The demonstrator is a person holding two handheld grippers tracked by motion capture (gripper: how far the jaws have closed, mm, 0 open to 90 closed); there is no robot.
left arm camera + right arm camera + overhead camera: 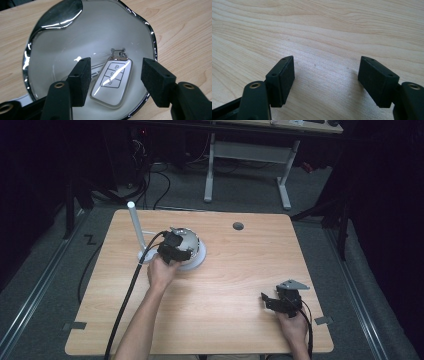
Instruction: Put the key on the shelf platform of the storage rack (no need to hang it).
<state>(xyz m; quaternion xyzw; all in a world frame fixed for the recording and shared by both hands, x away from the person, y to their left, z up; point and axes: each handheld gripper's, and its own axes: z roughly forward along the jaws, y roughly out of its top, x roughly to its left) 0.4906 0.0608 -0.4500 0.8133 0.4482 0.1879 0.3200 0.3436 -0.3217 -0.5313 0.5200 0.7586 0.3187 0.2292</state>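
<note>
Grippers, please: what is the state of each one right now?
Left gripper: open, holding nothing; the car key fob lies loose in the silver bowl.
Right gripper: open, empty.

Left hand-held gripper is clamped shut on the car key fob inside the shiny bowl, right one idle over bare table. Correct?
Not quite. In the left gripper view the left hand-held gripper is open: its pads stand clear of the car key fob, which lies loose in the shiny bowl. The rest holds: the right hand-held gripper is idle over the bare table.
</note>
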